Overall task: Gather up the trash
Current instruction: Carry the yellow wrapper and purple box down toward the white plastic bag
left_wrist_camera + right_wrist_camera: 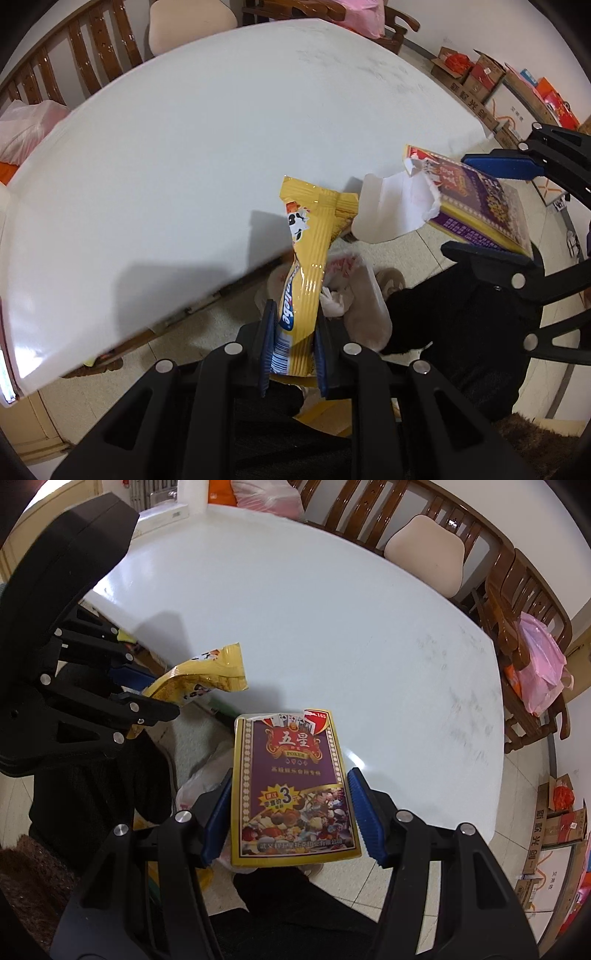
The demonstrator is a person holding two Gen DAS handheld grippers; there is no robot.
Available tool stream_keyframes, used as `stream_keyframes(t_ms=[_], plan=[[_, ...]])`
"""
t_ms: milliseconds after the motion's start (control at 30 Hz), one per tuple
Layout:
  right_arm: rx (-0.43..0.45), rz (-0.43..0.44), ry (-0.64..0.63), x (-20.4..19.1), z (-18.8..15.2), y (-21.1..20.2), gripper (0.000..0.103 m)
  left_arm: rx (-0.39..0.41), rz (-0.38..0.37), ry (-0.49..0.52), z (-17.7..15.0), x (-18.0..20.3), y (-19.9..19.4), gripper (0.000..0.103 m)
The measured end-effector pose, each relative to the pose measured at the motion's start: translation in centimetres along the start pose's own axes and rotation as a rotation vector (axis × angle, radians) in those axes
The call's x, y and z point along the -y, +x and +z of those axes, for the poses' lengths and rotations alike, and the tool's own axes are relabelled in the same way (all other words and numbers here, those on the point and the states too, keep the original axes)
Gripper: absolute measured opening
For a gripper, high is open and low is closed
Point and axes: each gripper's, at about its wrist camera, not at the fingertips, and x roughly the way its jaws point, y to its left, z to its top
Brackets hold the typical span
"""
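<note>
My left gripper (293,321) is shut on a yellow snack wrapper (310,254) and holds it upright past the near edge of the white table (184,147). My right gripper (290,794) is shut on a purple and gold poker card box (291,790) with a torn white flap (391,206), held in the air over the table's edge. In the left wrist view the right gripper (491,206) is at the right; in the right wrist view the left gripper (147,690) with the wrapper (207,675) is at the left. A white plastic bag (354,295) lies on the floor below both.
Wooden chairs (517,602) with a beige cushion (424,554) stand along the table's far side. Pink plastic bags (539,664) hang on a chair. Cardboard boxes (476,77) line the wall. The person's dark-clothed legs (461,314) are below the grippers.
</note>
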Motion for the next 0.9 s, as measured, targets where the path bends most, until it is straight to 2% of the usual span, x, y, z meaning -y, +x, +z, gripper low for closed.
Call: stream_keyframes(t_ms=[333, 467, 900], plan=[[-0.046, 0.009, 0.001, -2.1, -3.8, 2.6, 0.059, -0.013, 0.005, 0.042, -4.3, 3.0, 2.2, 0.019], [-0.061, 0.016, -0.007, -3.3, -4.6, 3.8, 0.059, -0.032, -0.019, 0.038, -5.6, 3.6, 3.7, 0.019], [-0.162, 0.049, 0.057, -4.3, -6.9, 11.4, 0.059, -0.173, -0.056, -0.031, -7.3, 2.6, 12.9, 0.019]])
